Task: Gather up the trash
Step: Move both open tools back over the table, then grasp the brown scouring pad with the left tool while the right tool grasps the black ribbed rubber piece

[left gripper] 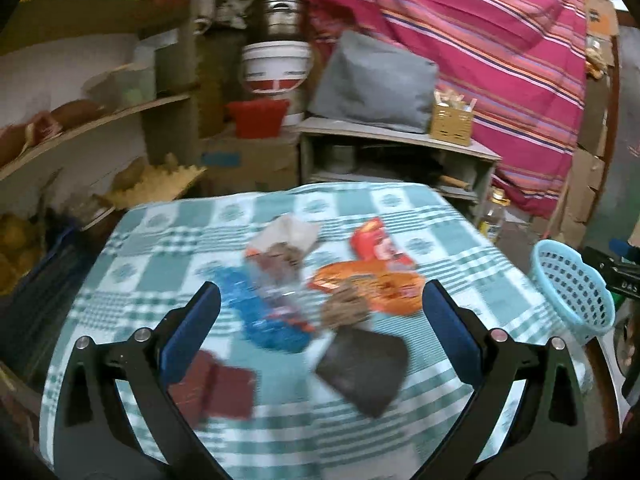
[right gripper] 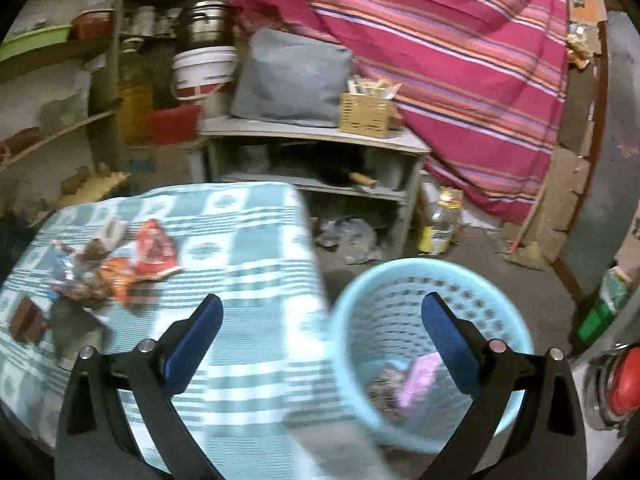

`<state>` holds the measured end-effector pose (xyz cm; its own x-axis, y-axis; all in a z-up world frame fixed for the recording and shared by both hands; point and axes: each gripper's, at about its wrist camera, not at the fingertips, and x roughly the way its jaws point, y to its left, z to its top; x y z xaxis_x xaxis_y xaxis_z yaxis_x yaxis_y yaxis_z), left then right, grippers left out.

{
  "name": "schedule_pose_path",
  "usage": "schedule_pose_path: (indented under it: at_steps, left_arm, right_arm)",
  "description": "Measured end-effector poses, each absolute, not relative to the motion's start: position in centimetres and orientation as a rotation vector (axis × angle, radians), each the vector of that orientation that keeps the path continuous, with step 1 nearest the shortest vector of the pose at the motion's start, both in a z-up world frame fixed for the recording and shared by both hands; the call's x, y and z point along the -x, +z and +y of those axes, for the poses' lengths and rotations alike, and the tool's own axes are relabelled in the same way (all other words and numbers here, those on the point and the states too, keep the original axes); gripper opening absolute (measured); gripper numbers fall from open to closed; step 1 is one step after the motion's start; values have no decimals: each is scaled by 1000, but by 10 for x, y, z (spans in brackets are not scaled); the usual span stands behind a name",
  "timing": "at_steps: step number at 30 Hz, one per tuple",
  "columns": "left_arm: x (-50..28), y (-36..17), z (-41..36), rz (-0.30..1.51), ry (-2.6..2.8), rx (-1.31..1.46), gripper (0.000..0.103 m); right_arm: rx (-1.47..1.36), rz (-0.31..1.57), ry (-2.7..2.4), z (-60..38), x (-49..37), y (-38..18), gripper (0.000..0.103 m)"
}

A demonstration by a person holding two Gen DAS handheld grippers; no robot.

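**poster1:** ok so where's the trash at? Using the light blue perforated plastic basket (right gripper: 420, 320) as my reference point.

**poster2:** Most of it is left of the basket, piled on the table with the green-and-white checked cloth (left gripper: 208, 216). There's a crumpled orange snack wrapper (left gripper: 372, 284), a red wrapper (left gripper: 376, 242) just behind it, a blue plastic wrapper (left gripper: 260, 316), a white-and-brown crumpled packet (left gripper: 288, 240), a dark flat square piece (left gripper: 364, 368) and a maroon folded piece (left gripper: 224, 388). It's all blurry, so I can't tell you brands or anything.

**poster1:** anything in the basket already?

**poster2:** Yep, a pink flat wrapper (right gripper: 418, 380) and some brownish crumpled stuff (right gripper: 384, 388) at the bottom. The basket sits just off the table's right edge, lower than the tabletop.

**poster1:** and the grippers?

**poster2:** The right gripper (right gripper: 322, 332) hangs over the basket's left rim and the table edge, jaws spread wide, nothing between them. The left gripper (left gripper: 322, 320) is over the pile, well left of the basket, jaws also spread wide, not pinching anything.
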<state>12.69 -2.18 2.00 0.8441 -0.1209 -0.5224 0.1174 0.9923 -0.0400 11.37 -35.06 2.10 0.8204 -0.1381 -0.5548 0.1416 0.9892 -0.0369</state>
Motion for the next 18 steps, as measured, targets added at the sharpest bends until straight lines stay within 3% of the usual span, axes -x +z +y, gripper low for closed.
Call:
schedule_pose_path:
  at_steps: [18]
  left_arm:
    - [-124,-44,97,709,-8,106,98]
  right_arm:
    - [5,639,-26,-222,-136,-5,98]
